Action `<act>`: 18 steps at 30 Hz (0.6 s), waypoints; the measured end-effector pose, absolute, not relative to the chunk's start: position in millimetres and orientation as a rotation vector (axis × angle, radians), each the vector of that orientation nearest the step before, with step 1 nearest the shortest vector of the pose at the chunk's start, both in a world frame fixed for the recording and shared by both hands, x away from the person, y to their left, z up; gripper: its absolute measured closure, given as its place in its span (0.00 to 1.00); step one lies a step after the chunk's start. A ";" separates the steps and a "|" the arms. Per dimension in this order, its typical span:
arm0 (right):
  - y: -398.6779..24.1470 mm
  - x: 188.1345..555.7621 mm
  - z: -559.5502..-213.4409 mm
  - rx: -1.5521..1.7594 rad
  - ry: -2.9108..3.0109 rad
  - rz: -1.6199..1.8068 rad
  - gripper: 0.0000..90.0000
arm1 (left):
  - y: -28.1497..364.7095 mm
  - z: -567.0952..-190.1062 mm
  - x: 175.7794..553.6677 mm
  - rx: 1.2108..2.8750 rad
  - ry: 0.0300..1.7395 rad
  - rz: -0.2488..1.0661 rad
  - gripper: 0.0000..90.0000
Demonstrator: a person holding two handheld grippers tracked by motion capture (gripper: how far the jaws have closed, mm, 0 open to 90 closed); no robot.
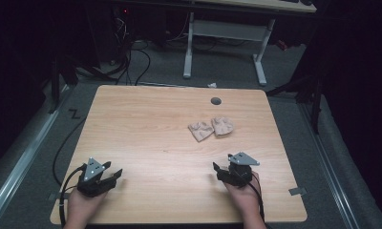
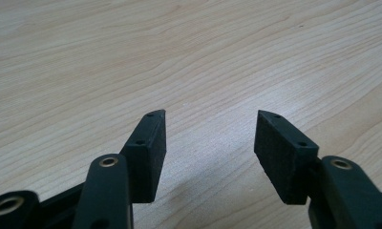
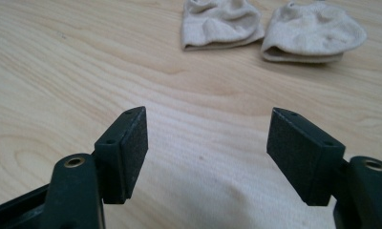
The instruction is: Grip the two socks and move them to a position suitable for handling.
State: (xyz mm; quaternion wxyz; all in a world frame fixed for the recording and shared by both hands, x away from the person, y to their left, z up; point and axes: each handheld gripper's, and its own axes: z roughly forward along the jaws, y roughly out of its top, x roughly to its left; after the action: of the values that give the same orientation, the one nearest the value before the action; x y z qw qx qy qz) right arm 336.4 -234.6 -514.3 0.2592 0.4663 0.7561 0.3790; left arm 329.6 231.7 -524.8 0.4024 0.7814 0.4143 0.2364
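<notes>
The wooden worktop (image 1: 146, 124) was the largest thing in the scene, with a small round cable hole (image 1: 216, 101) near its far edge. On it, right of the middle and toward the far side, two beige ankle socks lay close beside each other: the left sock (image 1: 200, 130) and the right sock (image 1: 222, 126). From the high view I could not tell if they touched; in the right gripper view a narrow strip of wood showed between them. Both were crumpled and folded flat.

The left gripper (image 1: 116, 174) rested at the near left corner of the worktop, well apart from the socks, and its fingers (image 2: 151, 143) stood wide open over bare wood. The right gripper (image 1: 219, 171) rested at the near right, with the socks straight ahead, and its fingers (image 3: 127, 143) were also wide open and held nothing.

I judged the socks light, soft and limp, not slippery and not fragile. A good place to pinch would be the open cuff edge of the left sock, which faced the right gripper.
</notes>
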 end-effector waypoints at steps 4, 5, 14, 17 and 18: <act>-227.6 350.3 -503.7 1.257 2.058 1.018 0.35 | 233.4 -525.0 331.0 1.971 1.047 0.584 0.50; -226.2 353.3 -502.4 1.254 2.061 1.010 0.35 | 233.5 -525.2 331.1 1.970 1.048 0.582 0.50; -221.2 377.6 -490.2 1.288 2.061 1.019 0.37 | 235.0 -523.7 330.5 1.970 1.042 0.583 0.50; -220.9 384.3 -488.2 1.291 2.064 1.027 0.39 | 235.1 -523.5 331.0 1.967 1.041 0.577 0.50; -220.7 386.1 -487.4 1.299 2.061 1.036 0.40 | 235.0 -523.4 330.9 1.968 1.039 0.577 0.50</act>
State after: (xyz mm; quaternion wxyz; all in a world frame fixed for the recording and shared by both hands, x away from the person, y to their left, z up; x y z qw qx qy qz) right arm 386.1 -220.7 -487.4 0.2447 0.4759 0.7548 0.3795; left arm 330.9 235.0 -523.4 0.4089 0.7811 0.4126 0.2292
